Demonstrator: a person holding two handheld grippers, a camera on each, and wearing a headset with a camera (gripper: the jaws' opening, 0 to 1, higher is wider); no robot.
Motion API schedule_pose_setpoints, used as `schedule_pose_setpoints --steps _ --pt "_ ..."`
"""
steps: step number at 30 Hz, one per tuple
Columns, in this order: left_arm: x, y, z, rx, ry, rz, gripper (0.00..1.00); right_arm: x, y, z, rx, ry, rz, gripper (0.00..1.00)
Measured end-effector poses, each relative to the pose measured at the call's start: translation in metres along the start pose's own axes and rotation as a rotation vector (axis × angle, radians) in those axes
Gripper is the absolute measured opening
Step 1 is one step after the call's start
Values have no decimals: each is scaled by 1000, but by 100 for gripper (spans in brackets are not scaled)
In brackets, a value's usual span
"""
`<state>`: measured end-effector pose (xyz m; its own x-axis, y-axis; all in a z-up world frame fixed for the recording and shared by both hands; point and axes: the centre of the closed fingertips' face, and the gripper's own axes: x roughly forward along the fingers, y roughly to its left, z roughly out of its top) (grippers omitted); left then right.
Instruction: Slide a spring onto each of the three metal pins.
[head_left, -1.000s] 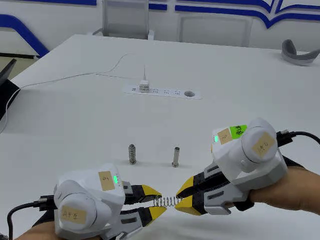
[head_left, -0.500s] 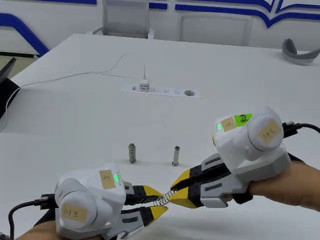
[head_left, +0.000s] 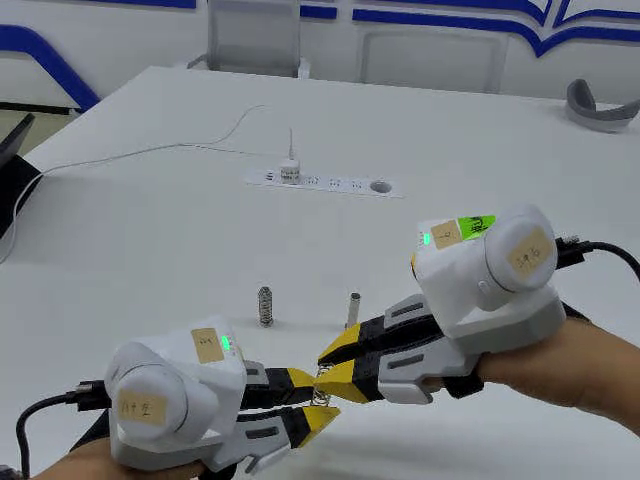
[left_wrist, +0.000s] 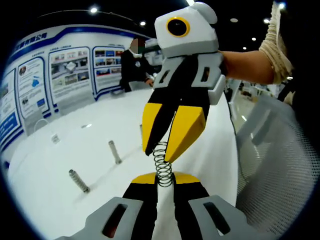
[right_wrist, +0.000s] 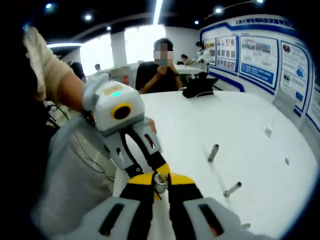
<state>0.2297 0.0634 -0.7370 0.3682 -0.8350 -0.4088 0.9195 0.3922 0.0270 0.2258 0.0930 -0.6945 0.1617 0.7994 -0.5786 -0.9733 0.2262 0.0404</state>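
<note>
Head view: both claws met tip to tip, low over the tabletop (head_left: 150, 230). There the left claw (head_left: 318, 400) pinched one end of the spring (head_left: 321, 388), and the right claw (head_left: 322, 368) was pressed shut on the other end. Left gripper view: the spring's long axis ran straight from one claw's tips to the other's. Just beyond the claws, away from the person, the bare pin (head_left: 352, 310) stood upright, with the sprung pin (head_left: 265, 305) to its left. Of the two, the right claw lay nearer the bare pin. Judged: the spring's axis needs lining up with that upright pin before lowering.
</note>
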Motion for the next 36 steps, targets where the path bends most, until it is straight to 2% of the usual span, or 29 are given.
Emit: schedule_pose_setpoints --steps 6,9,12,26,31,36 --pt "-1 5 1 -69 -20 6 10 2 -1 4 -23 -16 -14 12" --pt "-2 7 2 -82 -30 14 10 2 -2 6 -33 -27 -21 14" --pt "-2 8 3 -90 -36 16 10 3 -3 4 -47 -17 -30 14" --pt "-3 9 4 -92 -46 23 11 5 -5 4 -28 -36 -50 12" --pt "-4 14 6 -78 -55 49 12 4 -6 7 -22 -44 -60 12" --pt "-6 18 7 -83 -62 67 19 4 -7 7 -21 -45 -64 12"
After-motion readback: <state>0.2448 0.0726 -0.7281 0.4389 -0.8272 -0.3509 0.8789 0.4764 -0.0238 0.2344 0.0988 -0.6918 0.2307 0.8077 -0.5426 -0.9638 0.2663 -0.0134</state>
